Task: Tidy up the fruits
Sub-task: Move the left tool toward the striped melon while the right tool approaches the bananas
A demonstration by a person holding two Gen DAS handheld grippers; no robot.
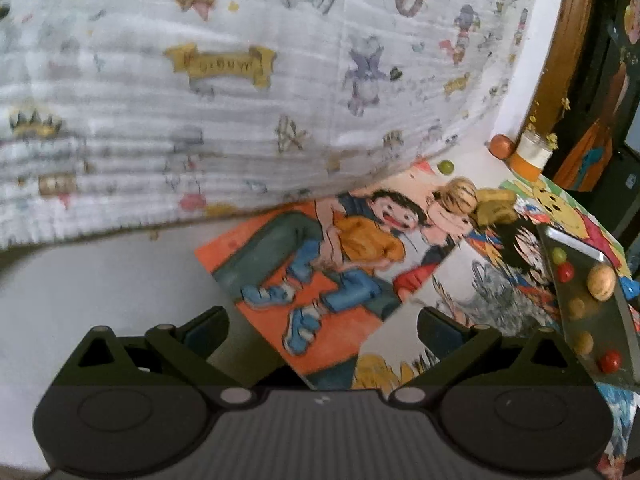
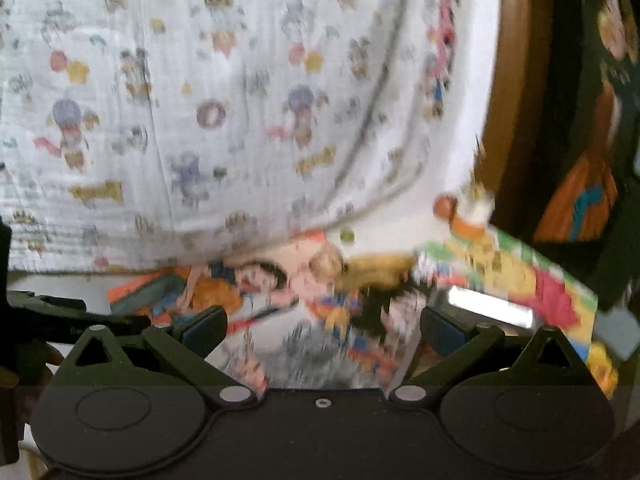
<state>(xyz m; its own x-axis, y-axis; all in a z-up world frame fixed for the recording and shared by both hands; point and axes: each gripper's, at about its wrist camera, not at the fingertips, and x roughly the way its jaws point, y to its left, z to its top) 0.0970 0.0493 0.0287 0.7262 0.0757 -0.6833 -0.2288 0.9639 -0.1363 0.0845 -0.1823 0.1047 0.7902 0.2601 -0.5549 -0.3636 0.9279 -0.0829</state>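
Note:
In the left wrist view a grey metal tray [image 1: 616,320] lies at the right on cartoon-print sheets and holds several small fruits: a tan round one [image 1: 601,281], red ones [image 1: 565,272] [image 1: 610,361] and a green one [image 1: 558,255]. A small green fruit [image 1: 445,167] and an orange fruit [image 1: 502,145] lie farther back on the white table. My left gripper [image 1: 322,330] is open and empty above the orange picture. My right gripper [image 2: 323,330] is open and empty; its view is blurred, with the tray's shiny rim [image 2: 490,306] at right and the orange fruit [image 2: 445,204] beyond.
A cartoon-print white cloth [image 1: 240,80] hangs across the back. A white and orange jar [image 1: 531,157] with yellow flowers stands beside the orange fruit. A yellow object [image 1: 496,204] lies on the pictures. A brown curved frame [image 1: 568,40] and dark furniture stand at right.

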